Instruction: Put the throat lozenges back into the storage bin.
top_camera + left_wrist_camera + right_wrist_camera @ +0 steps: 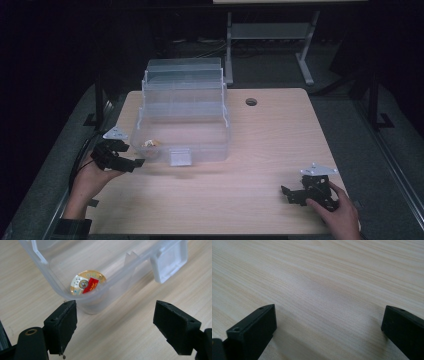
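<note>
A clear plastic box (pixel 182 117) stands on the left half of the wooden desk (pixel 260 150), its tiered lid trays folded up and back so the bottom tub is open. A white latch (pixel 180 156) hangs at the middle of the tub's front wall. In the tub's front left corner lies a small round sweet (pixel 150 143) in a gold wrapper with a red and white label; in the left gripper view the sweet (pixel 87 285) sits right against the curved corner of the clear wall.

The left tongs (pixel 131 163) are just beside that corner, outside the box and near the desk surface, pointing right along the front wall. In their own view the left tongs (pixel 115 322) are spread wide with nothing between them but bare wood; the box wall stands between them and the sweet. The latch (pixel 168 261) shows at upper right in that view.

The right tongs (pixel 290 195) rest low near the desk's front right, well apart from the box, pointing left. In their own view the right tongs (pixel 329 327) are also wide apart and empty over plain wood grain.

A cable hole (pixel 251 102) is cut in the desk to the right of the box. Beyond the desk's far edge a white frame (pixel 270 35) stands on the dark floor.
</note>
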